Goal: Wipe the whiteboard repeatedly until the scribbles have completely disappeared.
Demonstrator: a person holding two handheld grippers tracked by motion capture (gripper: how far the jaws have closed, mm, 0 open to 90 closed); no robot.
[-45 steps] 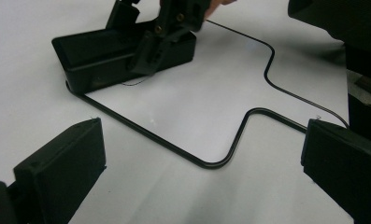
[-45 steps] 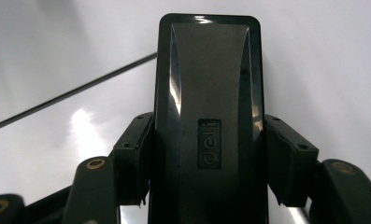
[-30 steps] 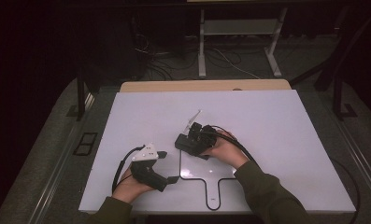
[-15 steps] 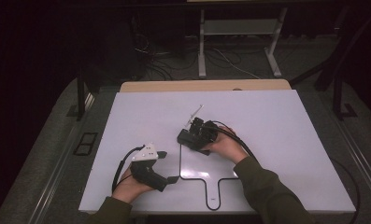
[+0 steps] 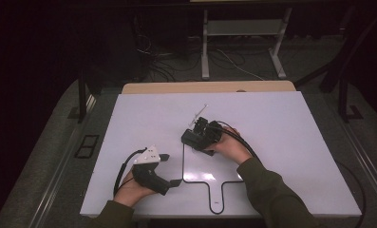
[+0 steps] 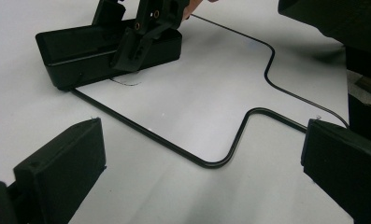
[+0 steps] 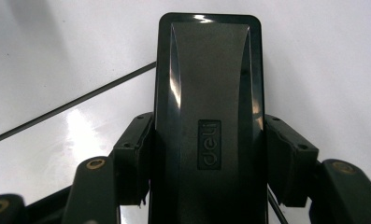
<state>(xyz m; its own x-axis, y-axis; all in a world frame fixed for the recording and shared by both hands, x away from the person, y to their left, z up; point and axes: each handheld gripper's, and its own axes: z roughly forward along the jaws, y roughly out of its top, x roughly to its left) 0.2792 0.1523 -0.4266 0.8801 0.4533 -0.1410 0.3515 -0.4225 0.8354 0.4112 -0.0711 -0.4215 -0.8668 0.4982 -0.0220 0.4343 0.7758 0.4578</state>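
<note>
My right gripper (image 5: 199, 136) has its two black jaws pressed against the long sides of a black whiteboard eraser (image 7: 206, 93); in the right gripper view the jaw pads sit flush on both flanks near the eraser's middle, with the moulded "deli" mark facing up between them. The eraser (image 5: 194, 139) rests on the white table (image 5: 281, 142), at the far left corner of a black outline (image 5: 213, 183) drawn on the surface, shaped like a board with a short handle pointing toward me. In the left gripper view the eraser (image 6: 80, 51) lies flat with its lower edge right on that line, and a faint dark scribble (image 6: 124, 83) shows just beside it, inside the outline. My right hand (image 5: 229, 145) wraps the gripper body, its cable looping back along my sleeve.

My left gripper (image 5: 169, 170) lies low near the table's near left edge, jaws spread wide with nothing between them; its own view shows bare white surface and a curve of the outline (image 6: 230, 149) in the gap. The grey three-cornered plate (image 5: 147, 154) sits on top of it. The two grippers are apart, the left one nearer me.
</note>
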